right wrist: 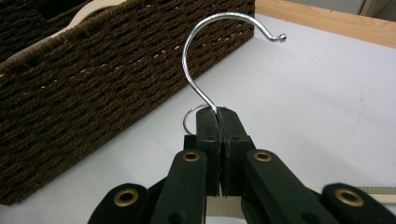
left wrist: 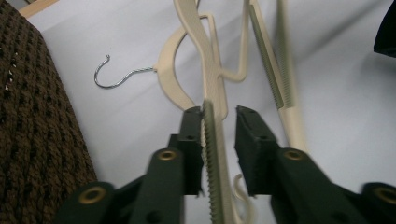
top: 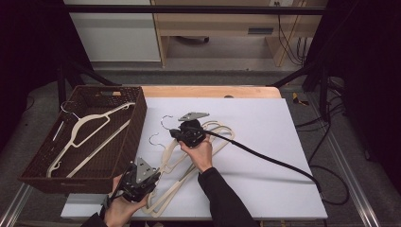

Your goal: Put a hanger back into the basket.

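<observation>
White board [top: 265,142] is carrying cream hangers [top: 179,161] beside a wicker basket [top: 137,118]. Right gripper [right wrist: 218,114] is pinching a hanger's metal hook [right wrist: 205,56] — jaws fully closed. Left gripper [left wrist: 219,122] is straddling a ridged bar [left wrist: 211,154] — jaws partly parted, one touching it.

The setting is a lab recording station: black frame bars [top: 189,9], trailing cables [top: 326,142], white surface [top: 265,142], plain cabinets [top: 113,33].

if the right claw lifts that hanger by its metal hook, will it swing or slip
Likely to swing: the right claw pinches only the thin hook, so the hanger would dangle below it. It may also twist or slip, since the wire looks smooth and round. It looks thin, so probably light but stiff, and it could snag the hanger overlapping it.
</observation>
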The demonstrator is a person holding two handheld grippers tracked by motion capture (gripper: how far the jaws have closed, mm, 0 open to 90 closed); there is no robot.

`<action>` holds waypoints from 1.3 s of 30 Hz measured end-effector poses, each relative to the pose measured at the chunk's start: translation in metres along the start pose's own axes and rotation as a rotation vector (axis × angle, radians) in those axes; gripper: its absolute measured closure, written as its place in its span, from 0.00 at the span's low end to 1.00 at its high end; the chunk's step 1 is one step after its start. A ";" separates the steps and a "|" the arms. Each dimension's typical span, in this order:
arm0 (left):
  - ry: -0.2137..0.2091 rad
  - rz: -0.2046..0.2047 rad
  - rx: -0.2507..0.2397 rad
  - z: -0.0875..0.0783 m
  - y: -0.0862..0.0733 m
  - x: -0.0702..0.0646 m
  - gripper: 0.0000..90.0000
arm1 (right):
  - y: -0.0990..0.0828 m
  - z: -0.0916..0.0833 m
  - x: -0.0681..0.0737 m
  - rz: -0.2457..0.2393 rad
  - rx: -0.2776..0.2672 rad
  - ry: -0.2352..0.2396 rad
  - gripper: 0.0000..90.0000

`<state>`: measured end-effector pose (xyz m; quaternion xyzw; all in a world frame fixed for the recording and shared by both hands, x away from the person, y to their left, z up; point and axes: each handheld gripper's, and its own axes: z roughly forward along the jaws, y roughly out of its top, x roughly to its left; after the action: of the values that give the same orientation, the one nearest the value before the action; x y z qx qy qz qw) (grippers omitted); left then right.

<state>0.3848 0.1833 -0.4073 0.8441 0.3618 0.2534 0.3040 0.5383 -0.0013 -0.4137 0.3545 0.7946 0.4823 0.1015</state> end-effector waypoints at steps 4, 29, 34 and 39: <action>-0.067 -0.049 -0.027 0.001 0.001 0.009 0.58 | -0.002 -0.002 0.003 -0.013 -0.012 0.002 0.99; -0.331 -0.227 -0.043 0.032 0.041 0.036 0.68 | -0.003 -0.039 0.027 -0.122 -0.117 0.062 0.99; -0.341 -0.239 -0.039 0.040 0.045 0.030 0.83 | -0.005 -0.045 0.024 -0.112 -0.126 0.074 0.99; -0.312 -0.286 -0.053 0.041 0.044 0.029 0.91 | -0.007 -0.052 0.020 -0.107 -0.137 0.084 0.99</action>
<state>0.4491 0.1671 -0.3988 0.8049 0.4195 0.0833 0.4114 0.4944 -0.0257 -0.3892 0.2833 0.7812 0.5437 0.1175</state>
